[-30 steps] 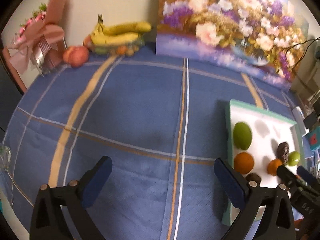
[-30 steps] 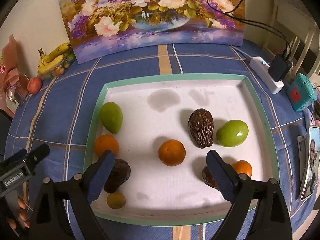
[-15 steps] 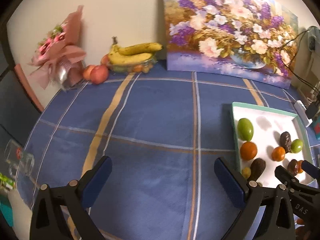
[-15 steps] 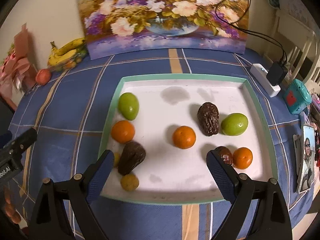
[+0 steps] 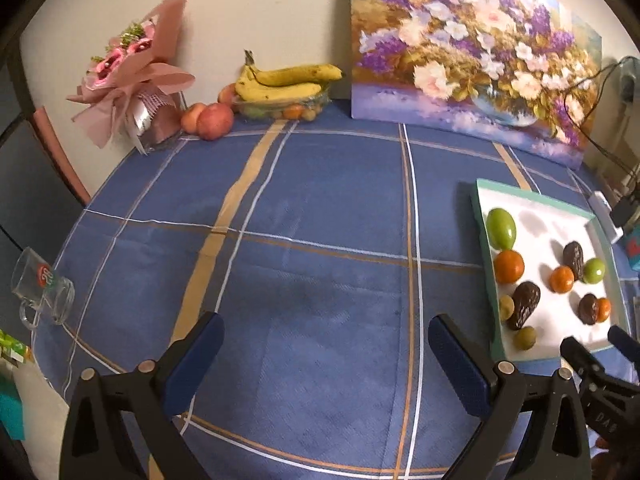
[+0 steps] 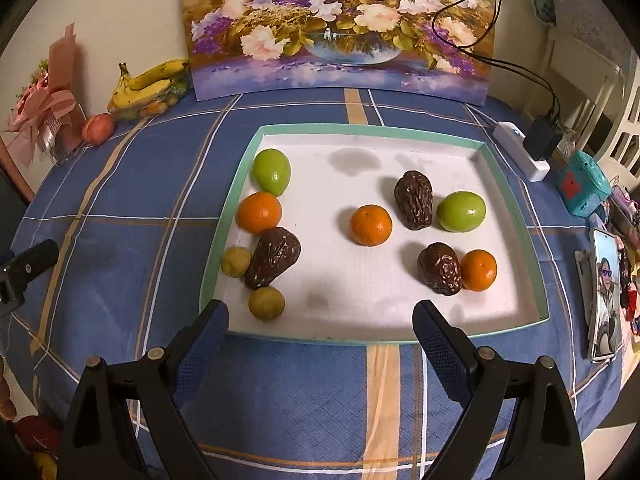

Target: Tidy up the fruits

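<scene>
A white tray with a green rim [image 6: 516,208] [image 5: 484,240] holds several fruits: two green ones [image 6: 273,171] [image 6: 461,211], three oranges [image 6: 260,212] [image 6: 371,225] [image 6: 478,270], three dark wrinkled ones [image 6: 413,200] [image 6: 273,257] [image 6: 439,268] and two small yellow-green ones [image 6: 236,262] [image 6: 267,303]. My right gripper [image 6: 320,328] hangs open just before the tray's near rim, holding nothing. My left gripper [image 5: 326,346] is open over the bare blue cloth, left of the tray. The right gripper's tips [image 5: 596,354] show at the lower right of the left wrist view.
At the back left stand bananas on a fruit bowl [image 5: 280,88], peaches [image 5: 214,121] and a pink bouquet [image 5: 132,76]. A flower painting [image 6: 340,28] leans on the wall. A glass mug [image 5: 40,284] lies at the left edge. Power strip [image 6: 520,156], teal box [image 6: 582,184] and phone [image 6: 604,292] sit right.
Both grippers have pulled back and risen, so more of the table and the whole tray show. The fruits have not moved; both grippers stay open.
</scene>
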Motion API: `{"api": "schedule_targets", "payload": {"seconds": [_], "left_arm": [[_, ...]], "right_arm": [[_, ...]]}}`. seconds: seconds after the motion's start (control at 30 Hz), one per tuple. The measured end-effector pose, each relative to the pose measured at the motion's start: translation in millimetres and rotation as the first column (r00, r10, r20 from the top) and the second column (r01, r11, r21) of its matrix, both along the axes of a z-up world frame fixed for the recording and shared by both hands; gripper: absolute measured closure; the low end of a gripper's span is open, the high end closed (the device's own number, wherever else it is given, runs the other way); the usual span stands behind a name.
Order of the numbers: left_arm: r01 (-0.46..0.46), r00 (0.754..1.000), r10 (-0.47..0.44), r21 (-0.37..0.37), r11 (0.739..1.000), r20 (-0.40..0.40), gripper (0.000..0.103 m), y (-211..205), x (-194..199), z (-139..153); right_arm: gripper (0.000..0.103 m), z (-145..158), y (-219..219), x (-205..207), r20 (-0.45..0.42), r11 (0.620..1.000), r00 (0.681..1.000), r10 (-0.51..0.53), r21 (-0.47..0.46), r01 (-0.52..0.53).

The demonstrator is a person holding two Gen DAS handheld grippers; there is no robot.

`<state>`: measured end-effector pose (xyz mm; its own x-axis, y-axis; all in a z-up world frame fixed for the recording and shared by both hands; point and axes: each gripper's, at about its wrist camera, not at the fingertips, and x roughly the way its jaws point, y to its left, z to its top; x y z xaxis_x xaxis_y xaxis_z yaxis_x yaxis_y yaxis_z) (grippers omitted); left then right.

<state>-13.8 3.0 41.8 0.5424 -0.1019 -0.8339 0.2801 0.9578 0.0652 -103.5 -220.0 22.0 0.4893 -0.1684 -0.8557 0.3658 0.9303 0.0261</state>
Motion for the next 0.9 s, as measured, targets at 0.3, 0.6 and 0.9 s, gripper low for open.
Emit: {"api": "schedule_targets", "payload": {"seconds": [0.3, 0.6, 0.9], "left_arm": [[0.028, 1.0, -0.027, 0.046, 0.999, -0.008, 0.0, -8.7, -2.3, -3.2], [0.037, 0.999, -0.036, 0.061, 0.997, -0.018, 0.0, -10.9, -2.1, -5.5], [0.039, 0.999, -0.037, 0.07, 0.997, -0.03, 0.0, -11.9, -1.1, -7.2]], "right_arm": [[0.01, 2.5, -1.6, 0.7, 0.009, 1.0, 1.0, -0.007, -0.006, 0.007], [0.009, 4.4, -3.7, 0.1, 0.019, 1.0, 1.0, -0.011, 0.0, 0.011], [0.009, 4.0, -2.5, 0.4, 0.014, 1.0, 1.0, -0.007, -0.003, 0.007]]}}
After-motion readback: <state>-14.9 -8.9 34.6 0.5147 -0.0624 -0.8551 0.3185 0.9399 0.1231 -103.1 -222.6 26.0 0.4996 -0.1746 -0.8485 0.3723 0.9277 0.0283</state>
